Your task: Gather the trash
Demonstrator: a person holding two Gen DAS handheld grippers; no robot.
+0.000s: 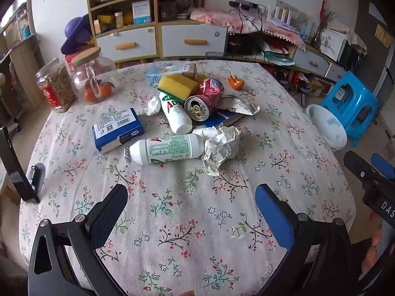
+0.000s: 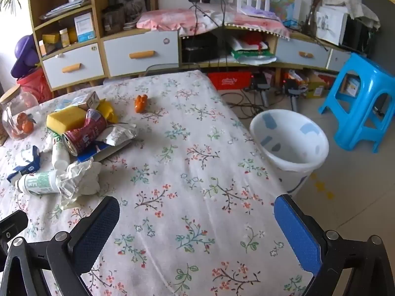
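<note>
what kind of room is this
Most likely a lived-in room in a home, perhaps a living or dining area. A table under a floral tablecloth holds a pile of household trash, a shelf unit with drawers stands against the wall, and a blue plastic stool sits beside a white bin.

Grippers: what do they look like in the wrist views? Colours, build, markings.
Both match. The left gripper and right gripper each have a black frame with triangular cutouts and silver round bolts at the pivots. Each has two flat jaws faced with textured blue pads. In the left view the right gripper's black body shows white letters "DAS". No cables or sleeves visible.
</note>
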